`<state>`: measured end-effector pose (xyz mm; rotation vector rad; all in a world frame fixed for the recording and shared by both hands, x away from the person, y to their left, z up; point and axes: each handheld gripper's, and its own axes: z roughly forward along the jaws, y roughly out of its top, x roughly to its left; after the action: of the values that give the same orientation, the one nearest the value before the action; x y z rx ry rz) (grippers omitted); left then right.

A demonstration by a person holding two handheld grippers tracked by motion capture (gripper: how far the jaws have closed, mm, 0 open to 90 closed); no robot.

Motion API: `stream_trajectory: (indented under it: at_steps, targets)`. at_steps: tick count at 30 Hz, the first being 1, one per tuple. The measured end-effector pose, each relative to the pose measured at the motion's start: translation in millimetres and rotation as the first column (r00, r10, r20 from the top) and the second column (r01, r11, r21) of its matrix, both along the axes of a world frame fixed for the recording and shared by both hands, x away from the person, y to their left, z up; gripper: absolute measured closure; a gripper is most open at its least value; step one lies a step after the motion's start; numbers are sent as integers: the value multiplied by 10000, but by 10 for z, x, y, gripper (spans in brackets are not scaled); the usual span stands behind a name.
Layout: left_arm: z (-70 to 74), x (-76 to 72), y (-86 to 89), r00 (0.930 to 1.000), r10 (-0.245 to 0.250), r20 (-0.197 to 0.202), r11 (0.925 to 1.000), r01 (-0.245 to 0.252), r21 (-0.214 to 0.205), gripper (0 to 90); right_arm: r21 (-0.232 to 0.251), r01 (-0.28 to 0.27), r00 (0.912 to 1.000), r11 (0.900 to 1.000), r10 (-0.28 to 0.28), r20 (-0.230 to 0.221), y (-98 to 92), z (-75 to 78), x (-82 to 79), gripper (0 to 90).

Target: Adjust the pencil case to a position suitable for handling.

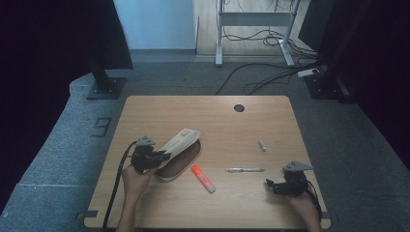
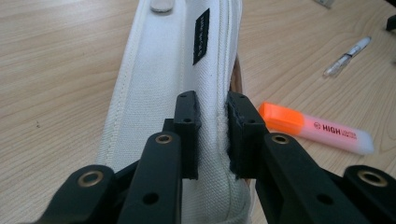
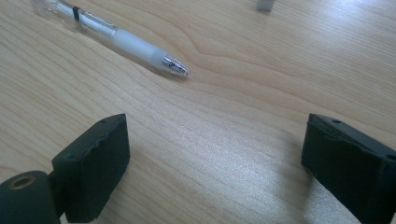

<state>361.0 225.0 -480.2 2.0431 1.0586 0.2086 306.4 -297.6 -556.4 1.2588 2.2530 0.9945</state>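
1. Our left gripper (image 2: 212,135) has its fingers (image 2: 187,121) clenched on the raised flap edge of the white pencil case (image 2: 173,79), left hand (image 1: 138,178) low over the desk (image 1: 251,125).
2. An orange highlighter (image 2: 317,128) lies just right of those fingers.
3. Our right gripper (image 3: 212,163) hovers low, fingers (image 3: 95,163) released, a clear pen (image 3: 116,39) ahead of them.

A light wooden bench (image 1: 251,130) with a round dark cable hole (image 1: 239,108) is standing on grey carpet (image 1: 58,145). Beyond it, black cables (image 1: 261,77) are trailing across the floor beneath a metal-legged desk frame (image 1: 254,21).
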Motion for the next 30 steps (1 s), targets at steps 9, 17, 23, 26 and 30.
stream_trajectory:
  at_steps: [9, 17, 23, 26, 30]
  targets:
    - [26, -15, 15, 10000, 66, 41, 9999, -66, -123, 757, 74, 15, 9999, 10000, -14, -154, -27, 50, 19, 187]
    - [29, -19, 19, 10000, 26, 56, 9999, -26, -117, 756, 346, 204, 9998, 9992, -206, 76, -26, 155, 91, 262]
    - [25, -20, 15, 10000, 13, 67, 9999, -12, -120, 755, 276, 179, 9993, 9995, -188, 314, 8, 207, 162, 363]
    - [24, -24, 6, 10000, -2, 59, 9999, 3, -120, 753, 358, 332, 9989, 9988, -344, 324, 12, 238, 210, 361]
    - [25, -25, 8, 10000, -22, 74, 9999, 23, -121, 751, 441, 405, 9986, 9982, -419, 317, 29, 272, 277, 361]
